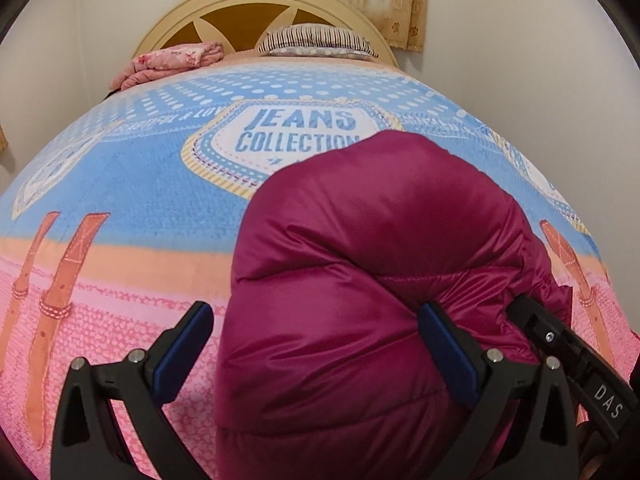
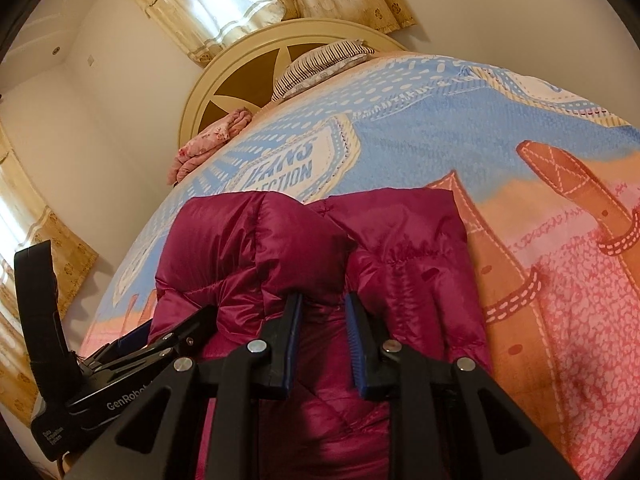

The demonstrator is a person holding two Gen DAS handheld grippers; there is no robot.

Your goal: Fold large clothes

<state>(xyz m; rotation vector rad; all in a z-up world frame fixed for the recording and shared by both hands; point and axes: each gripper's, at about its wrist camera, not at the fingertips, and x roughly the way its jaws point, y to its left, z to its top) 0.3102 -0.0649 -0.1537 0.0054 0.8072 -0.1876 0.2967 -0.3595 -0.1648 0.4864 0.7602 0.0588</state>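
Mid-fold: my right gripper (image 2: 323,312) was pinched nearly closed on a bunch of the magenta puffer jacket (image 2: 320,248) on the bedspread (image 2: 460,140). My left gripper (image 1: 316,344) stood wide, straddling the jacket's folded bulk without squeezing. Next I judged the left needed a grip before carrying the fold over.

Bedspread (image 1: 120,184): "JEANS COLLECTION".

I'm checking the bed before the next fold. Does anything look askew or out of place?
Nothing is damaged or spilled. The magenta puffer jacket is bunched in uneven puffy folds on the bedspread. A pink blanket lies crumpled by the headboard.
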